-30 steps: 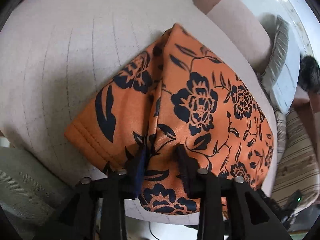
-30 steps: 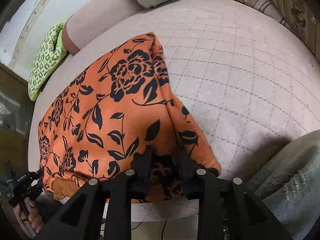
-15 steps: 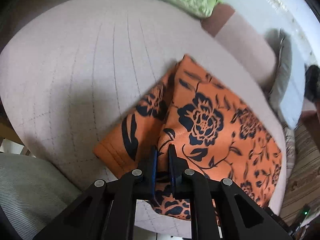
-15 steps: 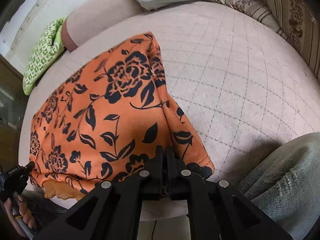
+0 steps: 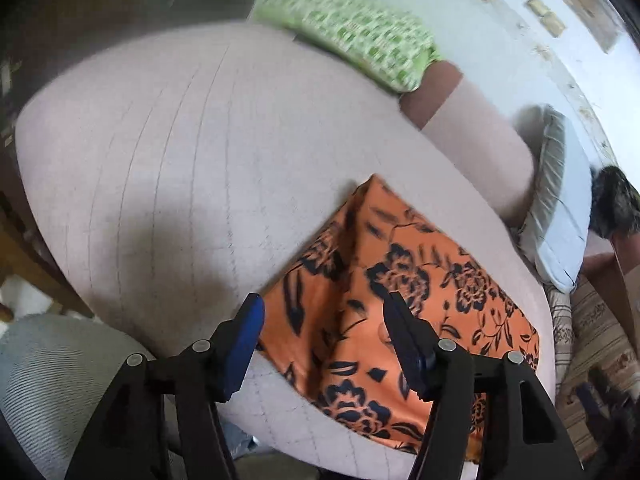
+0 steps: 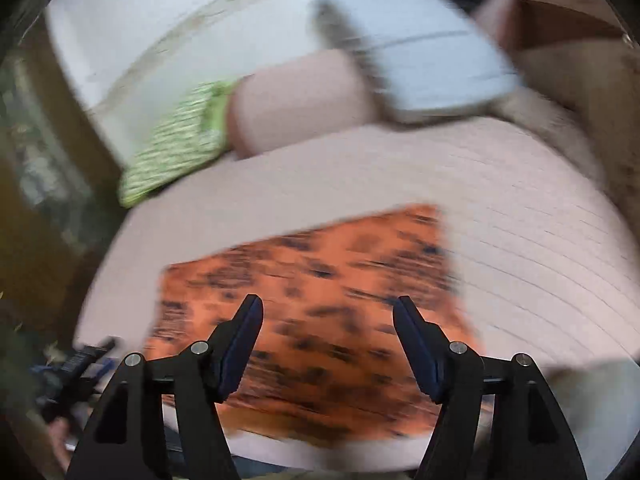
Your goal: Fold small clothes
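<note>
Left wrist view shows the left gripper [image 5: 322, 312] with its jaws opening wide and nothing pinched, hanging above the folded orange flowered cloth [image 5: 404, 300] that lies flat on the pale quilted cushion [image 5: 168, 152]. Right wrist view, blurred, shows the right gripper [image 6: 327, 316] likewise opening, empty, over the same cloth [image 6: 320, 280].

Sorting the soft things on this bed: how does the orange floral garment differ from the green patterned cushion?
The orange floral garment lies folded near the front edge of the pink quilted bed; the green patterned cushion sits at the far edge by the wall. The garment carries large dark flowers, the cushion a small repeating green and white print. The garment lies flat; the cushion looks plump. Both rest untouched.
</note>
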Demonstrator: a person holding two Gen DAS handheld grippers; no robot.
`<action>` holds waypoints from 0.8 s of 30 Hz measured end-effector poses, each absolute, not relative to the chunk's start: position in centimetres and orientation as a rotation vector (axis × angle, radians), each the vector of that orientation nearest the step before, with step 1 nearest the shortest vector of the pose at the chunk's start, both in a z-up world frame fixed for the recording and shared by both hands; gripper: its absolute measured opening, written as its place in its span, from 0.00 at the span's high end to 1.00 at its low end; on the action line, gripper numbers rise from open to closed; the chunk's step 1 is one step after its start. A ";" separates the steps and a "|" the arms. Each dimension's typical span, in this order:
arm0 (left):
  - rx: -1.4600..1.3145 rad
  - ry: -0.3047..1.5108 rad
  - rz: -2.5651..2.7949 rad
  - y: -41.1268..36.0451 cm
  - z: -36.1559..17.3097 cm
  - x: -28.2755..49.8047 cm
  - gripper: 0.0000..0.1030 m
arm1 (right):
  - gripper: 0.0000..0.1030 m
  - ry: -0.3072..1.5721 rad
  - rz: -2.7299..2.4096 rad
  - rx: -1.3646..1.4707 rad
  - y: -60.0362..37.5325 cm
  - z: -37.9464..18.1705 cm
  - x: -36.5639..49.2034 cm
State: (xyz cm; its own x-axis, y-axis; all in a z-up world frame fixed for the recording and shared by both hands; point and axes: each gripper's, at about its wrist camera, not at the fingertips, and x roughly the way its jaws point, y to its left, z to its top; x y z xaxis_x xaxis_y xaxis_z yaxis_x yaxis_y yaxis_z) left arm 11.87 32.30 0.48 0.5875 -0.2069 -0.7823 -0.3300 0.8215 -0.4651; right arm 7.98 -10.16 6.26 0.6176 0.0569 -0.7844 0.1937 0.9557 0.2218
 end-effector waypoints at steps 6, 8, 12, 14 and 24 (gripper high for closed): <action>-0.628 1.012 0.138 33.1 -0.7 14.2 0.40 | 0.32 1.093 0.245 0.388 -0.5 2.7 15.4; -0.620 1.075 0.095 32.2 -2.0 16.3 0.41 | 0.32 1.164 0.305 0.430 1.8 1.0 18.0; -0.622 1.122 0.026 31.9 -2.6 18.0 0.40 | 0.32 1.243 0.324 0.420 4.2 -0.5 21.1; -0.677 1.151 -0.042 32.1 -3.5 18.6 0.40 | 0.32 1.277 0.334 0.382 5.4 -1.3 22.3; -0.761 1.237 -0.161 32.8 -5.8 19.3 0.47 | 0.32 1.444 0.396 0.472 8.4 -6.3 24.5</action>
